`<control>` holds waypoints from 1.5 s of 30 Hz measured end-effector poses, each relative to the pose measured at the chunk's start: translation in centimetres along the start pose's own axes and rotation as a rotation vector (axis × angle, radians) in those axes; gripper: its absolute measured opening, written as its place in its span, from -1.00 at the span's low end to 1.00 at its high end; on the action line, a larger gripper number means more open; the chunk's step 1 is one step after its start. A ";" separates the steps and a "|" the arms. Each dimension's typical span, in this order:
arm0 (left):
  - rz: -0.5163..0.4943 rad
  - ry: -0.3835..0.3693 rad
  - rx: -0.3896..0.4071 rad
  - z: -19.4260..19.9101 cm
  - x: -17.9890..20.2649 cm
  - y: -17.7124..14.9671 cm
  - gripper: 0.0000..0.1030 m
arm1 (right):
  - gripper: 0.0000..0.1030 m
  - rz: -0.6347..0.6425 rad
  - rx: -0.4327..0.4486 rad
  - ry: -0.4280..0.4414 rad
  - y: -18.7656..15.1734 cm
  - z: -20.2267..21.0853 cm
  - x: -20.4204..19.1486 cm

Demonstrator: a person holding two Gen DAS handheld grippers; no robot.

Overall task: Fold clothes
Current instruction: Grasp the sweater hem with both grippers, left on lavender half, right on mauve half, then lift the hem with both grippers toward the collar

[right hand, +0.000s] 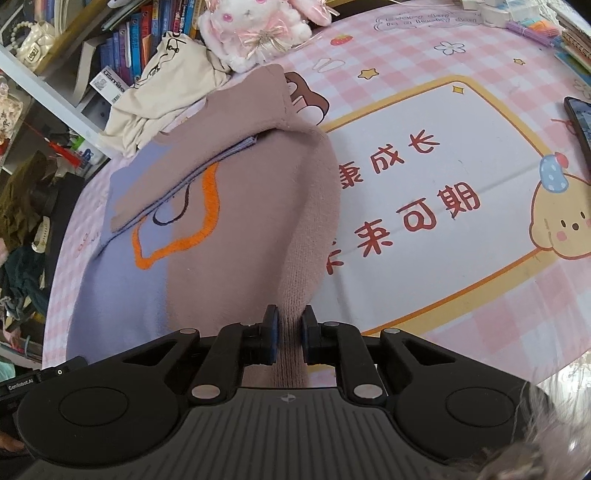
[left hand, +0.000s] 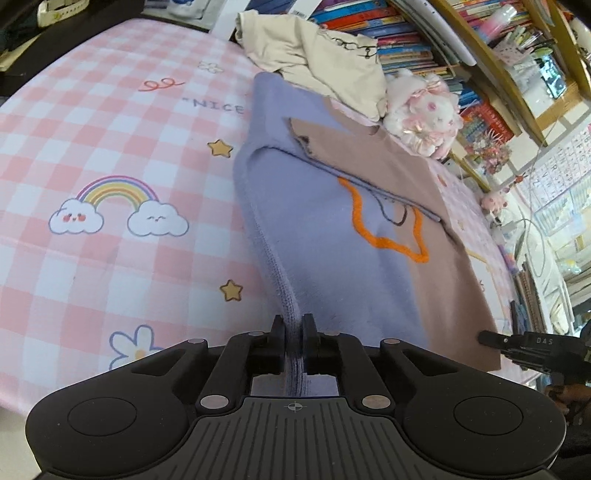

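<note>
Both grippers tilt down over the table (left hand: 92, 147), side by side at the near hem of one sweater (left hand: 332, 266) that lies flat, half lilac, half mauve, sleeves folded in. The left gripper (left hand: 294, 334) pinches the lilac ribbed corner; the right gripper (right hand: 289, 332) pinches the mauve one, fingers (right hand: 269, 332) pressed on the knit. Beyond lie one cream garment (left hand: 314, 55) and one plush rabbit (right hand: 255, 26), with one phone (right hand: 580, 118) at the right edge
</note>
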State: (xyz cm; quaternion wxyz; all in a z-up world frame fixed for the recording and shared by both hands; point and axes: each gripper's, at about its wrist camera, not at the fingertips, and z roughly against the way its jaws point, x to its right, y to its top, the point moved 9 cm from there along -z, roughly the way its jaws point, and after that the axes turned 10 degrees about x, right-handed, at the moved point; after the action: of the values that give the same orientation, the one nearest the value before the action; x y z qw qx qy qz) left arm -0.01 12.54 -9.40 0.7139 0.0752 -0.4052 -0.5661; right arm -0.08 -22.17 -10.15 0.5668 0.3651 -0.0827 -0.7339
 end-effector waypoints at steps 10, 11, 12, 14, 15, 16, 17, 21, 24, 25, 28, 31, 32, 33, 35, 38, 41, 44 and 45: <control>0.043 0.006 -0.027 -0.2 -1.2 -0.7 -0.47 | -0.49 -0.004 -0.029 -0.028 -0.4 -0.8 0.5; 0.042 0.005 -0.027 -0.2 -1.2 -0.7 -0.46 | -0.49 -0.002 -0.030 -0.030 -0.5 -0.9 0.6; 0.040 0.004 -0.027 -0.2 -1.2 -0.7 -0.45 | -0.49 -0.001 -0.030 -0.030 -0.5 -0.9 0.5; 0.039 0.002 -0.027 -0.3 -1.2 -0.7 -0.44 | -0.49 0.000 -0.031 -0.028 -0.4 -1.0 0.5; 0.040 0.001 -0.027 -0.3 -1.2 -0.7 -0.44 | -0.49 0.000 -0.031 -0.028 -0.4 -1.0 0.5; 0.041 -0.001 -0.027 -0.3 -1.2 -0.7 -0.44 | -0.49 0.001 -0.031 -0.027 -0.4 -1.1 0.5; 0.041 -0.001 -0.027 -0.3 -1.2 -0.7 -0.44 | -0.49 0.002 -0.031 -0.027 -0.4 -1.1 0.5; 0.036 -0.002 -0.027 -0.4 -1.1 -0.6 -0.44 | -0.49 0.009 -0.033 -0.026 -0.4 -1.1 0.5; 0.035 -0.002 -0.026 -0.4 -1.0 -0.5 -0.44 | -0.49 0.011 -0.033 -0.027 -0.4 -1.1 0.4; 0.035 -0.003 -0.026 -0.5 -1.1 -0.5 -0.44 | -0.49 0.012 -0.033 -0.028 -0.4 -1.1 0.4; 0.038 -0.005 -0.023 -0.5 -1.1 -0.5 -0.44 | -0.49 0.019 -0.033 -0.031 -0.4 -1.1 0.3; 0.041 -0.008 -0.021 -0.6 -1.1 -0.5 -0.42 | -0.49 0.022 -0.034 -0.031 -0.4 -1.1 0.3; 0.042 -0.009 -0.020 -0.6 -1.1 -0.5 -0.41 | -0.49 0.022 -0.034 -0.031 -0.4 -1.1 0.3; 0.043 -0.010 -0.019 -0.6 -1.1 -0.5 -0.41 | -0.49 0.023 -0.034 -0.031 -0.4 -1.1 0.3; 0.045 -0.010 -0.016 -0.6 -1.1 -0.4 -0.41 | -0.49 0.026 -0.035 -0.031 -0.4 -1.1 0.3; 0.045 -0.001 -0.011 -0.6 -1.1 -0.4 -0.49 | -0.60 0.042 -0.037 -0.041 -0.4 -1.1 0.3; 0.021 0.030 -0.007 -0.6 -1.0 -0.3 -0.90 | -0.76 0.056 -0.036 -0.048 -0.4 -1.1 0.2; -0.059 0.024 0.058 0.5 0.6 0.6 -0.90 | -0.77 0.043 0.000 -0.007 0.3 -0.2 -0.7; -0.087 0.010 0.086 0.9 1.3 1.0 -0.90 | -0.77 0.040 0.014 0.012 0.6 0.2 -1.1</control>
State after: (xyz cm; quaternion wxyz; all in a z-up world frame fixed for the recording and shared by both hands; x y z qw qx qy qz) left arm 0.14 12.05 -7.58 0.6869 0.1260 -0.4218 -0.5783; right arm 0.35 -21.45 -9.20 0.5792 0.3717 -0.0920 -0.7197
